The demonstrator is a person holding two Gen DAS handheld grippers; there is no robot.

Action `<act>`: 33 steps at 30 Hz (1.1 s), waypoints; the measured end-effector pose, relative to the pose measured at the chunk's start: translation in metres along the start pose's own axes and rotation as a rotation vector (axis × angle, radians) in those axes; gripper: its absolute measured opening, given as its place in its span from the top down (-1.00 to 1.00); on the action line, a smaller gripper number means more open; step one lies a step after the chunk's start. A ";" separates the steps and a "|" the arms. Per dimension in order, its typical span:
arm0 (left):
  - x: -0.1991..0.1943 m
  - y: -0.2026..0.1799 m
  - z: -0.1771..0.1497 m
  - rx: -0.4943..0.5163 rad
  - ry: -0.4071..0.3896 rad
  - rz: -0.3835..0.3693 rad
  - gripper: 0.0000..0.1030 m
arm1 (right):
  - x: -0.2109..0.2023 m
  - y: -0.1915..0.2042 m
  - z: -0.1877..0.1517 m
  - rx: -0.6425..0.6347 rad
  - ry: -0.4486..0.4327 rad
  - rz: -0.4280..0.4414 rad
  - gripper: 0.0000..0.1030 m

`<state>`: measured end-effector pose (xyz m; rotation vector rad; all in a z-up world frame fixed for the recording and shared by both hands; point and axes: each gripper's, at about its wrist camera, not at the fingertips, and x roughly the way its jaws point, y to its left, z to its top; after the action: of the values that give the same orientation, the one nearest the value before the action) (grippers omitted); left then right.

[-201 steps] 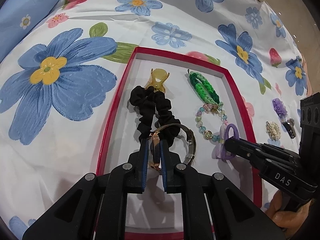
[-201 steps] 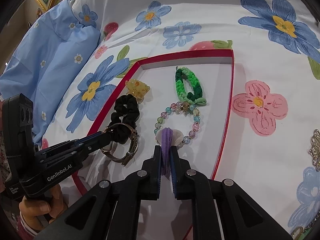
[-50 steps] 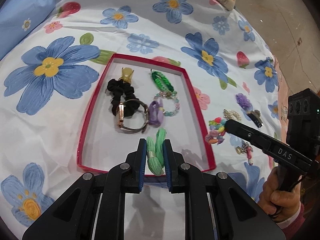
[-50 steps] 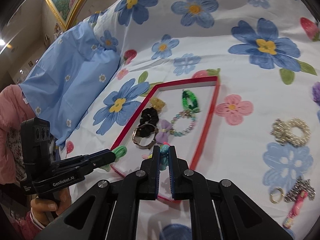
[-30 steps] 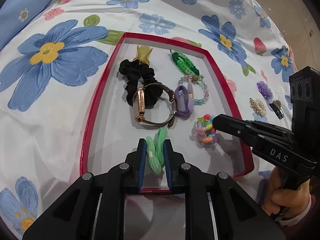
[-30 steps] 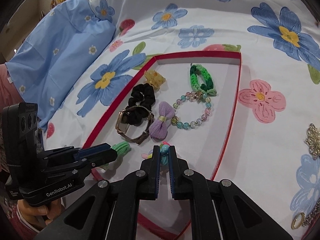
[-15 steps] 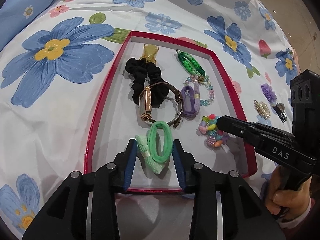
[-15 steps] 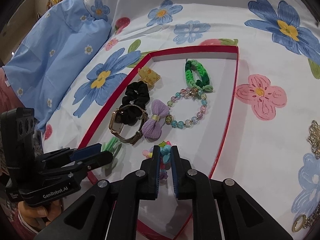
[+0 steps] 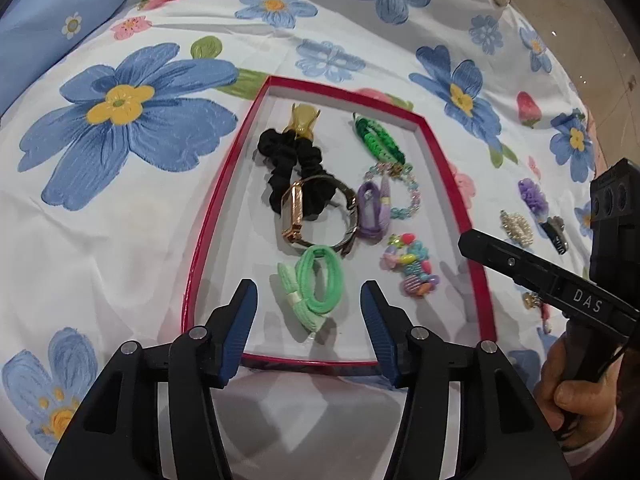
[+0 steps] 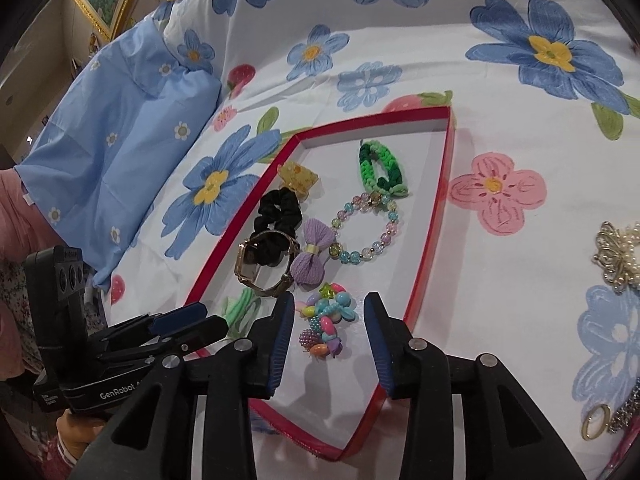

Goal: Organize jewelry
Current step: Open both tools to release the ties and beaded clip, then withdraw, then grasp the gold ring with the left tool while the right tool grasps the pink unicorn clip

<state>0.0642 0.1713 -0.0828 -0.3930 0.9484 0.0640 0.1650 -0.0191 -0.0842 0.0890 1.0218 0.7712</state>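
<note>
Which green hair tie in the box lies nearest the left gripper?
The pale mint hair tie, between the left gripper's open fingers; the braided dark-and-bright green one lies at the far end.

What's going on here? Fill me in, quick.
A person is sorting jewelry into a red tray on a flowered bedspread, with a handheld gripper in each hand. The left gripper has its jaws open around a light green hair tie lying in the tray. The right gripper is open over a colorful beaded piece, also in the tray. A pearl piece and gold ring lie outside on the bedspread.
</note>
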 end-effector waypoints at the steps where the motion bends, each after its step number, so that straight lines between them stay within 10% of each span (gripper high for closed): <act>1: -0.003 -0.001 0.000 0.001 -0.005 -0.002 -0.03 | -0.002 0.000 0.000 0.001 -0.005 0.000 0.22; 33: -0.007 -0.153 -0.020 0.248 0.034 -0.156 -0.21 | -0.184 -0.138 -0.096 0.295 -0.228 -0.233 0.16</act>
<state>0.0791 0.0231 -0.0412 -0.2382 0.9432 -0.2015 0.1104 -0.2608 -0.0577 0.3000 0.9029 0.3841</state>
